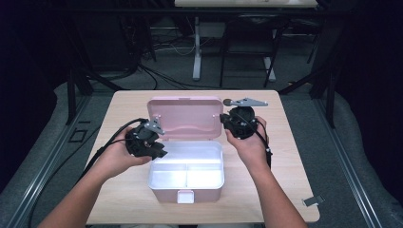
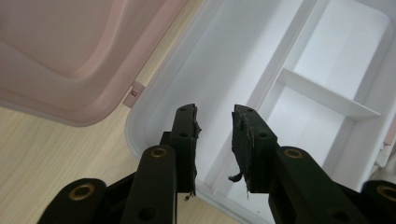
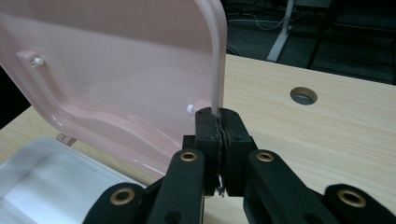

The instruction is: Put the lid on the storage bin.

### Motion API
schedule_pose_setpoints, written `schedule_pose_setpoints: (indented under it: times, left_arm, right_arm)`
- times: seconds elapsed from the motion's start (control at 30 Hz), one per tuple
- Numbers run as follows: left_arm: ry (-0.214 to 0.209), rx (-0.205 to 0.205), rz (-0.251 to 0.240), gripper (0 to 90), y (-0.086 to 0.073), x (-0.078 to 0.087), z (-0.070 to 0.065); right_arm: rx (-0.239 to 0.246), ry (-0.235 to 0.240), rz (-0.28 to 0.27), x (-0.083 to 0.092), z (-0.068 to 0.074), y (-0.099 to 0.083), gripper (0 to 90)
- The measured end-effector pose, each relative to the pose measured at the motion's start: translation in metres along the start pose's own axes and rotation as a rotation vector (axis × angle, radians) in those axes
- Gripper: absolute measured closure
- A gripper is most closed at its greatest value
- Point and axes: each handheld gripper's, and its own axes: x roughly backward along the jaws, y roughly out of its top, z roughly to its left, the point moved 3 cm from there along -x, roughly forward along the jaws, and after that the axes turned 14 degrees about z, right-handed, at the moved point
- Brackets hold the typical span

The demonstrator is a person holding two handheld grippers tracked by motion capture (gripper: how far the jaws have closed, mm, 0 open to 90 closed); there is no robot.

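A pink box (image 1: pixel 185 191) stands open in the middle of the table, with a white divided tray (image 1: pixel 209 152) inside it. Its pink lid (image 1: pixel 184 118) stands upright at the back. My right gripper (image 1: pixel 227 119) is shut on the lid's right edge; in the right gripper view the jaws (image 3: pixel 219 116) pinch the rim of the lid (image 3: pixel 116 70). My left gripper (image 1: pixel 159 151) hovers at the tray's left side. In the left gripper view its jaws (image 2: pixel 215 126) stand apart with nothing between them, over the tray's rim (image 2: pixel 140 107), with the lid (image 2: pixel 70 46) at the upper left.
The light wooden table (image 1: pixel 294 156) has a round cable hole (image 3: pixel 303 95) behind the lid. A small metal clip (image 1: pixel 312 200) lies near the front right corner. A divider wall (image 2: pixel 327 95) splits the tray into compartments. Desk legs and cables stand on the floor beyond.
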Motion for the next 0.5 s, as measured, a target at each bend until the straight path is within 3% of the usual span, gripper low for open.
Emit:
schedule_pose_setpoints:
  times: [0.27,0.5]
  left_arm:
    - [0.025,0.076,-0.102,68.8,-0.015,0.008,0.012]
    - [0.044,0.121,-0.151,69.3,-0.029,0.015,0.020]
  right_arm:
    - [0.000,-0.003,-0.004,0.001,0.001,-0.001,88.0]
    - [0.001,0.000,-0.011,0.001,0.001,-0.002,87.9]
